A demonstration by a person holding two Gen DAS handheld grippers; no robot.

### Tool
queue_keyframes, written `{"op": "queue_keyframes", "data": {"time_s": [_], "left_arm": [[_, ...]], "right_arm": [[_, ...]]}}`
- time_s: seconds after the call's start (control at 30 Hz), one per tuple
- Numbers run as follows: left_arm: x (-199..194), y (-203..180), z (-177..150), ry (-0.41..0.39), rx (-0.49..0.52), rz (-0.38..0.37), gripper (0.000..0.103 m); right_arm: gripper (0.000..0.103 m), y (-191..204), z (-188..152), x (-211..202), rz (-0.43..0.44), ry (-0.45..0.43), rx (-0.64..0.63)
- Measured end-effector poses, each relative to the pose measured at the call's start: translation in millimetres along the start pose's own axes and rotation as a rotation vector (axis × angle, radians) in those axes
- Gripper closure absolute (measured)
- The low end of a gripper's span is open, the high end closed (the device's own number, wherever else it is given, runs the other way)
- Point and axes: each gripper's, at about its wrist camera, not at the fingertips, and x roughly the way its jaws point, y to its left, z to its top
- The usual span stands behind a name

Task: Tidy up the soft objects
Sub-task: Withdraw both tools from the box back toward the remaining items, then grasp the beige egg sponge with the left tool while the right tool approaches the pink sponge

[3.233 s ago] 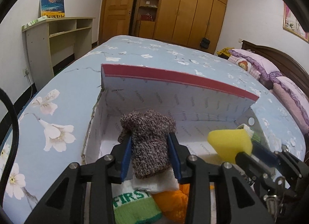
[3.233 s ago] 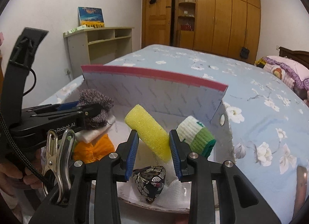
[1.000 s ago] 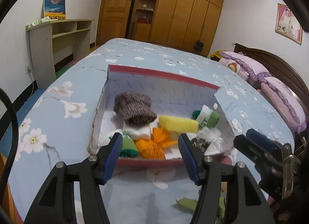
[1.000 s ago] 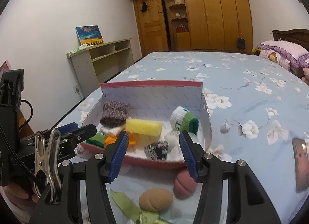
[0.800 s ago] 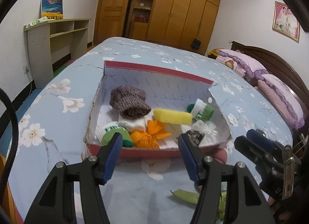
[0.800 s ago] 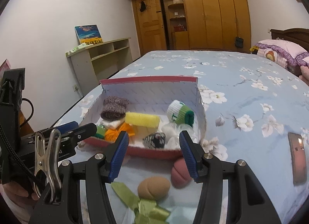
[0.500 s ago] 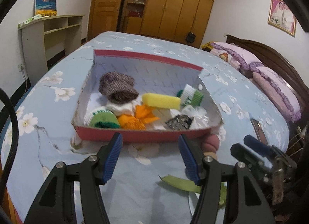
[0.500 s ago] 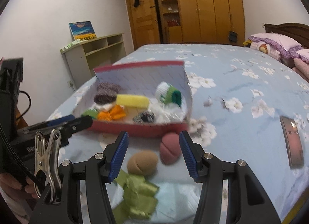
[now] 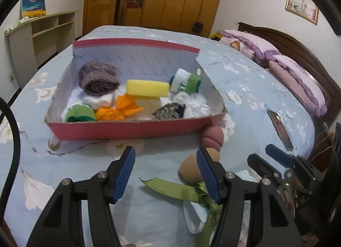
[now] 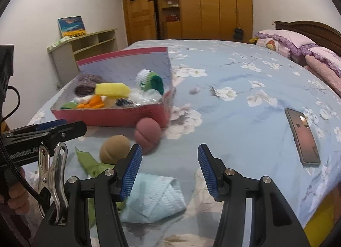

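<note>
Risk lies in both empty, spread-jawed tools, left hand-held gripper [image 9: 165, 171] and right hand-held gripper [image 10: 169, 170], nudging the 2 round sponges, tan sponge [image 10: 114, 148] and pink sponge [image 10: 147, 134], off the bed [image 10: 245, 102].

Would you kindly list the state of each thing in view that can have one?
Left hand-held gripper: open, empty.
Right hand-held gripper: open, empty.
Red box: lidless, holding soft items.
Wardrobe doors: closed.
Phone: flat on the bedspread.
Light blue cloth: folded, outside the box.
Green ribbon: loose on the bedspread.
</note>
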Motion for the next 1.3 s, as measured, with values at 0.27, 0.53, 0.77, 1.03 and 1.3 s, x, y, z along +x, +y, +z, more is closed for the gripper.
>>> {"op": "queue_keyframes", "data": {"time_s": [0.27, 0.53, 0.77, 1.03, 1.3], "left_arm": [[17, -17, -5, 0.048, 0.035, -0.017, 0.04], [36, -29, -11, 0.088, 0.05, -0.032, 0.04], [47, -40, -15, 0.106, 0.066, -0.056, 0.04], [56, -51, -16, 0.119, 0.092, -0.078, 0.041], [59, -54, -17, 0.132, 0.09, -0.129, 0.06]], "right_arm": [[0.047, -10, -7, 9, 0.002, 0.029, 0.022], [0.047, -27, -12, 13, 0.002, 0.037, 0.08], [0.047, -34, -18, 20, 0.009, 0.055, 0.104], [0.047, -40, -20, 21, 0.015, 0.052, 0.124], [0.047, -44, -22, 24, 0.023, 0.061, 0.143]]}}
